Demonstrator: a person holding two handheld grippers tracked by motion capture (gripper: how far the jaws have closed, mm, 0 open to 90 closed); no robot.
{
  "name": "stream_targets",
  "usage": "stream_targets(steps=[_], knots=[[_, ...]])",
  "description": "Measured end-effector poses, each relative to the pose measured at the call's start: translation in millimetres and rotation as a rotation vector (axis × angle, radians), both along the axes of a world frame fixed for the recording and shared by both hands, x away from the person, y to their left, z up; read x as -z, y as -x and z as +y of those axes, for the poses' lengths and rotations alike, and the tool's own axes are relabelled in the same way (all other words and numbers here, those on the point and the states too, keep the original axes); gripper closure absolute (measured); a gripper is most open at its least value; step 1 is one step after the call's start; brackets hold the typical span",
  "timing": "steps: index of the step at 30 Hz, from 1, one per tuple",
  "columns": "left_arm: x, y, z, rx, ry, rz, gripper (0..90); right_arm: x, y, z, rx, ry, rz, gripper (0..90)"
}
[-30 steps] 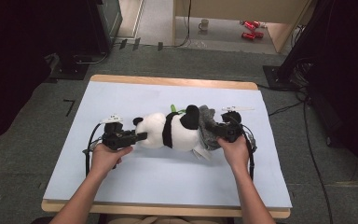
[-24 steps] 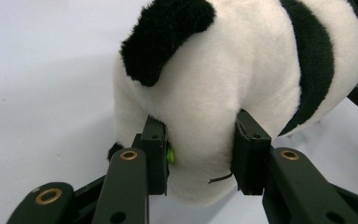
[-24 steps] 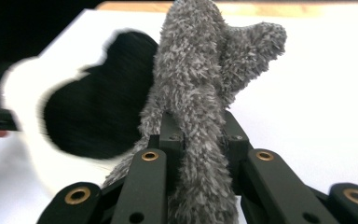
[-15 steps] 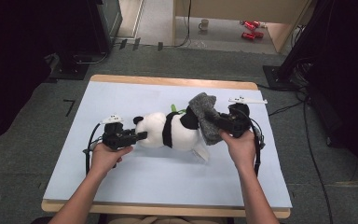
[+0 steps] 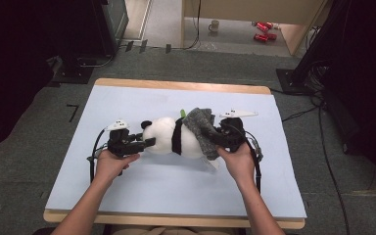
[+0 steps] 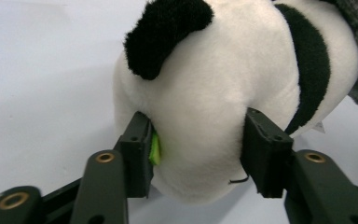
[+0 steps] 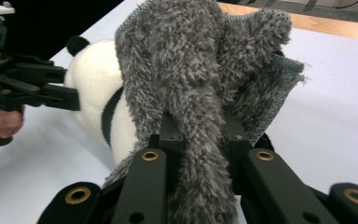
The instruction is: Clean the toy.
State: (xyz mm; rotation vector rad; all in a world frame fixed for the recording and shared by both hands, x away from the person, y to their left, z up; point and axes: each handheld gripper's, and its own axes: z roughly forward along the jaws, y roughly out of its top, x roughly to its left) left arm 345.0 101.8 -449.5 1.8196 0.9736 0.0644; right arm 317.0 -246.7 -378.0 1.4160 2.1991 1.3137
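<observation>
Table [image 5: 127, 205], light blue top, wooden edge seen at near and far sides. Toy panda [image 5: 169, 139] laid on its side at table centre, head toward left. Grey fuzzy cloth [image 5: 200, 131] draped over panda's right end, lifted clear of table there. Right gripper [image 5: 223, 137] shown clamped on fold of cloth [image 7: 191, 93], pile bunched between jaws. Left gripper [image 5: 144, 143] placed at panda's head [image 6: 214, 93]; jaws just opened wider, head still between them, pads touching plush at both sides.
</observation>
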Motion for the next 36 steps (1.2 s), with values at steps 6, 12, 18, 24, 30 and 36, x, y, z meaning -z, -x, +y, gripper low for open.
stream_targets(steps=[6, 12, 18, 24, 30, 36], knots=[[-4.0, 0.8, 4.6, 0.014, -0.017, -0.034, 36.2, 3.4, -4.3, -1.7, 0.006, -0.006, -0.012, 76.3], [-2.6, 6.3, 13.7, 0.015, -0.049, -0.080, 31.3, 3.8, -14.0, -3.4, 0.009, -0.014, -0.014, 76.0], [1.6, 6.0, 20.9, -0.003, -0.037, -0.084, 30.9, 4.7, -25.3, -5.5, 0.008, -0.025, -0.014, 75.8], [4.3, 2.5, 21.9, 0.012, -0.052, -0.081, 30.8, 6.9, -38.3, -7.3, 0.011, -0.039, -0.010, 75.7], [13.2, -8.8, 13.3, 0.013, -0.070, -0.061, 30.1, 7.1, -52.5, -5.5, 0.014, -0.037, -0.009, 75.7], [18.8, -18.5, 6.9, 0.007, -0.034, -0.097, 29.0, 6.5, -64.8, -5.3, 0.016, -0.030, -0.006, 75.4]])
